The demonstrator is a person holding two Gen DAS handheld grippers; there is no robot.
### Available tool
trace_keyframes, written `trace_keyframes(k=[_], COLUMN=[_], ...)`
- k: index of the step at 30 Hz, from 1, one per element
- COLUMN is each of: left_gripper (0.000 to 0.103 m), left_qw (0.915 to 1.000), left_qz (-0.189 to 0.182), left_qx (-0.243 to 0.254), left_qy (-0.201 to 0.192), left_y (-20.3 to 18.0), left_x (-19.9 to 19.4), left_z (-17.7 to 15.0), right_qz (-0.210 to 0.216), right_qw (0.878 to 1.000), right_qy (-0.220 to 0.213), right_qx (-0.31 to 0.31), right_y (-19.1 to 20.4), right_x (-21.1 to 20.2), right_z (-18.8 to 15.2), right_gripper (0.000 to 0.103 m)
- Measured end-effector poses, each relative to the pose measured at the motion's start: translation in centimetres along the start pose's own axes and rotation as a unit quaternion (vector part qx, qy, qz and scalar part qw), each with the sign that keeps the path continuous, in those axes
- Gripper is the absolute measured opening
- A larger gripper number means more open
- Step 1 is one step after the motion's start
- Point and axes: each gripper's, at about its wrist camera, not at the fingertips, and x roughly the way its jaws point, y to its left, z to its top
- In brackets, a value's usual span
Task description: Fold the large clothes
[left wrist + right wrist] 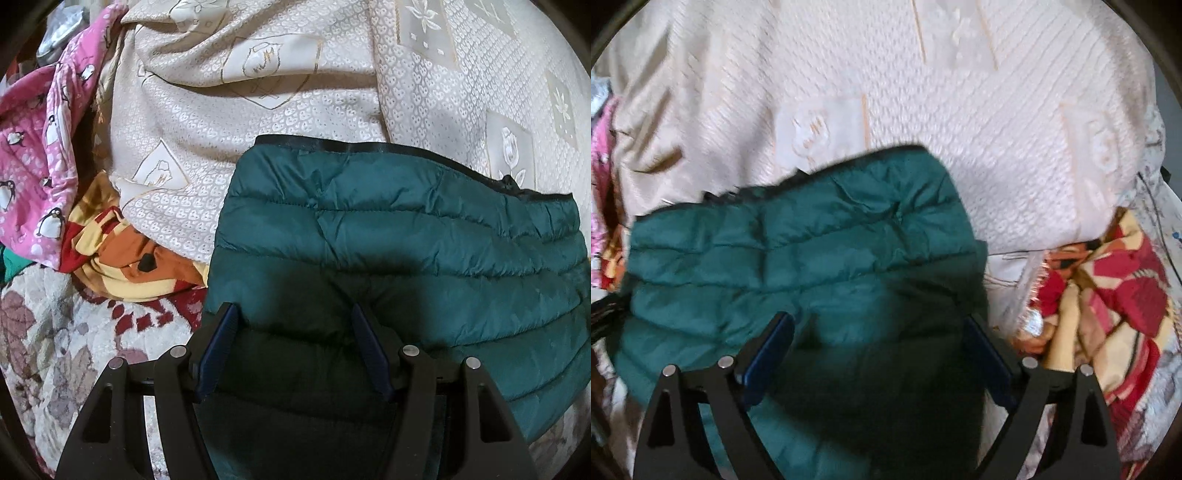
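The green quilted jacket lies folded on a cream patterned bedspread, its black-trimmed edge on the far side. The left gripper hovers over the jacket's near left part, fingers spread with nothing pinched. The right gripper hangs above the near right part, fingers spread wide and empty. A pink penguin-print cloth and an orange-red checked fabric lie bunched to the left.
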Motion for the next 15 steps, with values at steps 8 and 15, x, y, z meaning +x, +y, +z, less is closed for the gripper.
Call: trace_keyframes(k=[8,15], left_gripper=[0.052,0.054], left_qw=[0.9998,0.9996], left_qz=[0.017,0.022], left_qx=[-0.008,0.015], left_qy=[0.001,0.0], left_y=[0.0,-0.3], left_x=[0.1,0.0], left_z=[-0.5,-0.9], right_qz=[0.018,0.006], right_qw=[0.999,0.999], right_qy=[0.001,0.044], right_qx=[-0.051,-0.027], right_y=[1.6,1.2], right_x=[-2.9,0.5], right_z=[-3.8,-5.1], right_gripper=[0.094,0.095])
